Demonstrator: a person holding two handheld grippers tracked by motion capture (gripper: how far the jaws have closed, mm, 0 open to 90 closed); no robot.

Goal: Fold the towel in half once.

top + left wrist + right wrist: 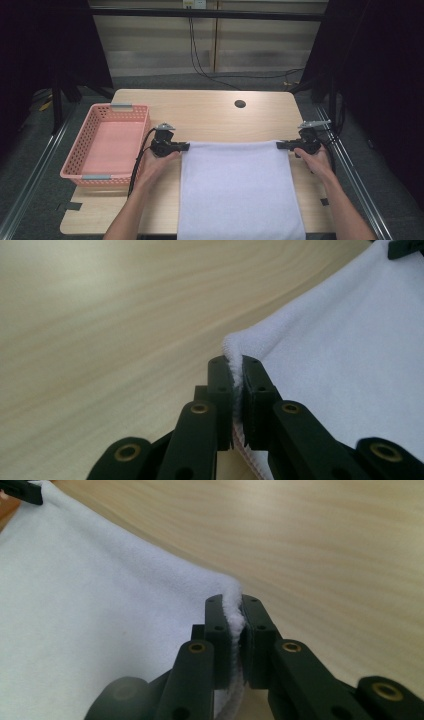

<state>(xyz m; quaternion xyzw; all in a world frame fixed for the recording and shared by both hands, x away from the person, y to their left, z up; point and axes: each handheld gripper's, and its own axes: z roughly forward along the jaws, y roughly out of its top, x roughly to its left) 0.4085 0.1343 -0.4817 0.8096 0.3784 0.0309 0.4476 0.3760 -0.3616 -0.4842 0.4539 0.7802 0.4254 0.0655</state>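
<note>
No writing, label, brand, number or sign can be read anywhere from where I stand.

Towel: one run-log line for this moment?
left gripper: shut on towel far-left corner | right gripper: shut on far-right corner | towel flat on table
</note>
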